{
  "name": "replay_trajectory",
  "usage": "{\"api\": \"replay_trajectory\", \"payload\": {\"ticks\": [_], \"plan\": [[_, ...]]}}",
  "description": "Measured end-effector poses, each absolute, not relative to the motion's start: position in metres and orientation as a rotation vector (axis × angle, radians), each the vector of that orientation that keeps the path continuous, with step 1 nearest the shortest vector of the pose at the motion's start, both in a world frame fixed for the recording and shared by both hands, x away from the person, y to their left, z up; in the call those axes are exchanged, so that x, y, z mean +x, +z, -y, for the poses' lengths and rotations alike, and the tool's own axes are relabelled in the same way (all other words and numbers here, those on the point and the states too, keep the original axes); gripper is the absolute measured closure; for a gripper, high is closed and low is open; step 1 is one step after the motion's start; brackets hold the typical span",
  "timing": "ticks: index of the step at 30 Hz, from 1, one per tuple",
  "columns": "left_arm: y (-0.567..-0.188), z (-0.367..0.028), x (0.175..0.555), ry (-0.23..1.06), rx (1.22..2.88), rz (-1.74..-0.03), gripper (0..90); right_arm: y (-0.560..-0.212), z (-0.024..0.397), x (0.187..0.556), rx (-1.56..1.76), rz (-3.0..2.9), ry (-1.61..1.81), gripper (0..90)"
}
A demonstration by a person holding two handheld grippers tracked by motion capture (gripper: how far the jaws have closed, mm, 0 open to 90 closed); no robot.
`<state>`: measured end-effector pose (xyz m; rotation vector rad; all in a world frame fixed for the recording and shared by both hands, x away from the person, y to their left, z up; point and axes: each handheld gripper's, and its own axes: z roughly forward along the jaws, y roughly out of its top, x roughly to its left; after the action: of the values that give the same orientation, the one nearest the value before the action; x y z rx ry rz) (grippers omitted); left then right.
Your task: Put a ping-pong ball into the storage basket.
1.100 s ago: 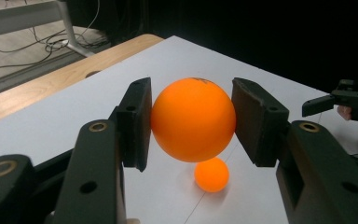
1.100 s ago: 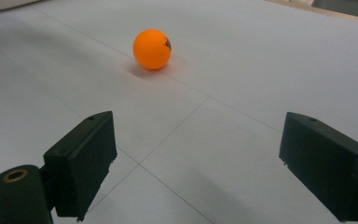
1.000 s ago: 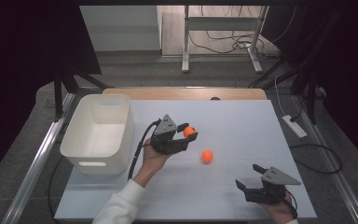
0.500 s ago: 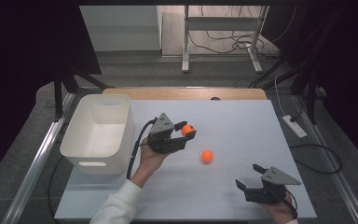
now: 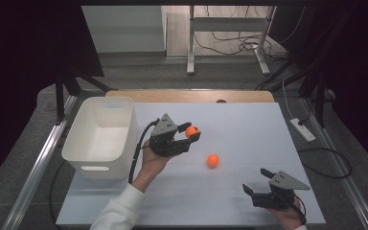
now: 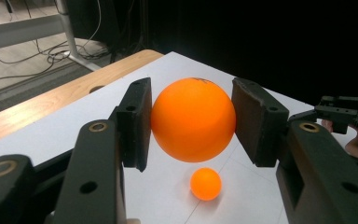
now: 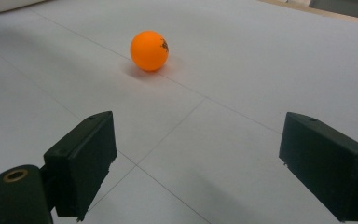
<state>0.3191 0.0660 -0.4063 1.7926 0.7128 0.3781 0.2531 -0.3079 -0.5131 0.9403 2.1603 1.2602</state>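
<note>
Holding a small, smooth orange plastic ball (image 6: 193, 119) between its two black jaws, the left gripper (image 5: 188, 135) hung above the white table (image 5: 249, 124), just to the right of the white rectangular plastic bin (image 5: 100, 139). The pads (image 6: 137, 122) pressed on the ball's opposite sides at about its widest line, with the ball clear of the tabletop (the left gripper view showed the surface well below it). A ball of this kind looked hollow and very light, stiff rather than soft, with a slick round shell; I judged that it would squirt out of a grip set off-centre and roll away freely once loose, so the hold across the middle seemed the right one, with only modest squeeze needed.

A second orange ball (image 5: 212, 160) of the same sort lay on the table, apart from both grippers, between the left gripper and the right gripper (image 5: 256, 188). The right gripper view showed it ahead of the jaws with a dark mark on one side. That gripper rested low near the table's front right corner, its jaws spread wide with nothing between them.

The bin stood upright at the left edge of the table, and what could be seen of its inside was bare white.
</note>
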Motion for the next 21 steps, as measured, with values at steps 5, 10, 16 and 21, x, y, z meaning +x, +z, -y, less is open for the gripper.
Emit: {"api": "replay_trajectory", "payload": {"ticks": [5, 10, 16, 21], "plan": [[-0.404, -0.069, 0.318, 0.380, 1.790, -0.712, 50.4, -0.513, 0.308, 0.253, 0.942, -2.159, 1.256, 10.6], [-0.401, -0.071, 0.318, 0.380, 1.783, -0.712, 50.4, -0.513, 0.308, 0.253, 0.941, -2.160, 1.259, 10.6], [-0.397, -0.074, 0.317, 0.387, 1.774, -0.709, 50.4, -0.513, 0.308, 0.253, 0.942, -2.160, 1.255, 10.6], [-0.394, -0.076, 0.317, 0.393, 1.769, -0.709, 50.4, -0.513, 0.308, 0.253, 0.940, -2.160, 1.258, 10.6]]}}
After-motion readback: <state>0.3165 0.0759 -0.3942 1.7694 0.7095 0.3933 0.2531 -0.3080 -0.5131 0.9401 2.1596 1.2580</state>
